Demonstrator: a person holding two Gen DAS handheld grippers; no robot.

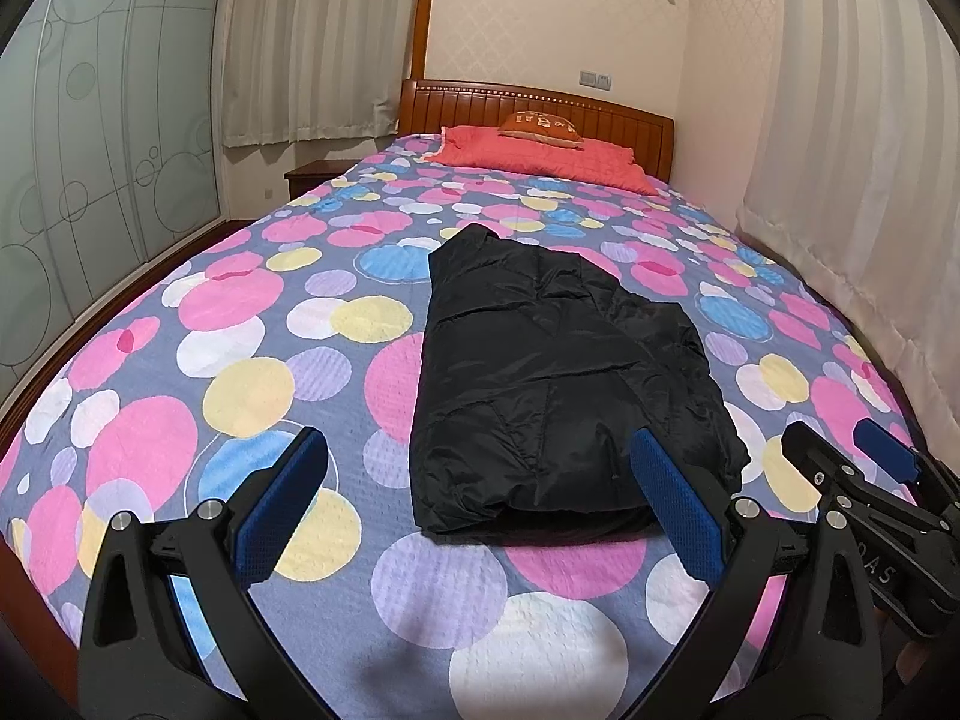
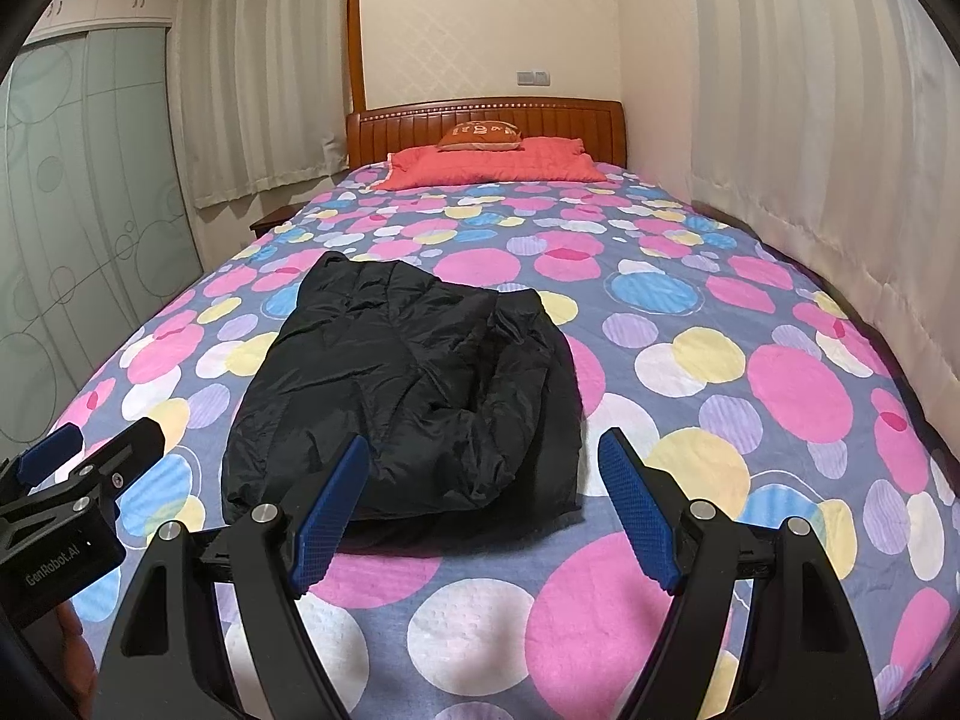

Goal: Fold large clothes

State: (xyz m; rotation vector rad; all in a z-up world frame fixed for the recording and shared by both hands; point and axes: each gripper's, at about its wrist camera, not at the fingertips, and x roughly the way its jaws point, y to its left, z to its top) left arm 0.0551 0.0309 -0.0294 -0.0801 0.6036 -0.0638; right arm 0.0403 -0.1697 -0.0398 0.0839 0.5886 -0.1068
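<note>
A folded black puffy quilted jacket [image 1: 552, 384] lies near the foot edge of the circle-patterned bed [image 1: 240, 324]. The left claw [image 1: 474, 516] and right claw [image 2: 480, 510] hover apart, empty, just before it.

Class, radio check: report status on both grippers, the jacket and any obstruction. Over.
Left gripper open, empty. Right gripper open, empty. Black jacket lying folded lengthwise on the bedspread, untouched by either gripper. Nothing in the way.

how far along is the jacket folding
Done: the black jacket lies on the bed as a narrow strip, sides folded in. In hand: nothing; the left tool and right tool are open, off it. Left: probably one fold end to end.
</note>
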